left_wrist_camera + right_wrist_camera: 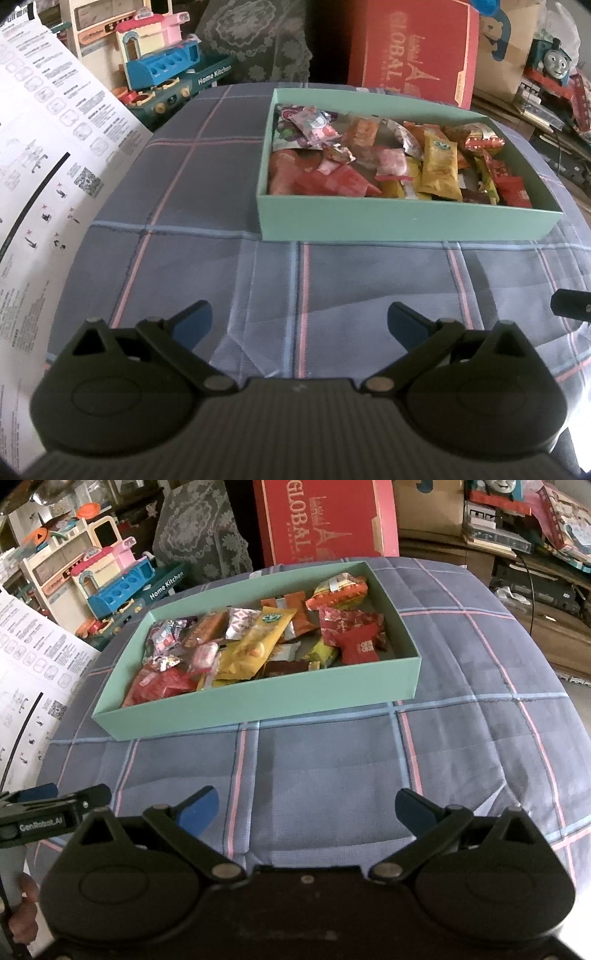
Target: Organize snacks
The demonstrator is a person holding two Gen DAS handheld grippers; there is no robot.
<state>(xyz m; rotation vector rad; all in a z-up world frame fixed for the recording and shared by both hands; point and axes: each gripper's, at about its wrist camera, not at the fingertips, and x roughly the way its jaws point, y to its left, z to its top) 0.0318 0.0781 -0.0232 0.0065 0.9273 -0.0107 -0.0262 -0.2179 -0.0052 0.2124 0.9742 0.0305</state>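
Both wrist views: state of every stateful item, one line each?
green box: lidless, upright on the plaid cloth, full of snacks
snack packets: all inside the box, loosely piled, none on the cloth
left gripper: jaws wide open, empty, short of the box
right gripper: jaws wide open, empty, short of the box

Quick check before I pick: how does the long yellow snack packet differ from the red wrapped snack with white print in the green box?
The long yellow snack packet is elongated and lies diagonally near the middle of the shallow green cardboard box; the red wrapped snack with white print is shorter, squarer and sits toward the box's right end. The yellow one overlaps neighbouring packets; the red one partly rests on bare box floor. Both lie flat inside, untouched.
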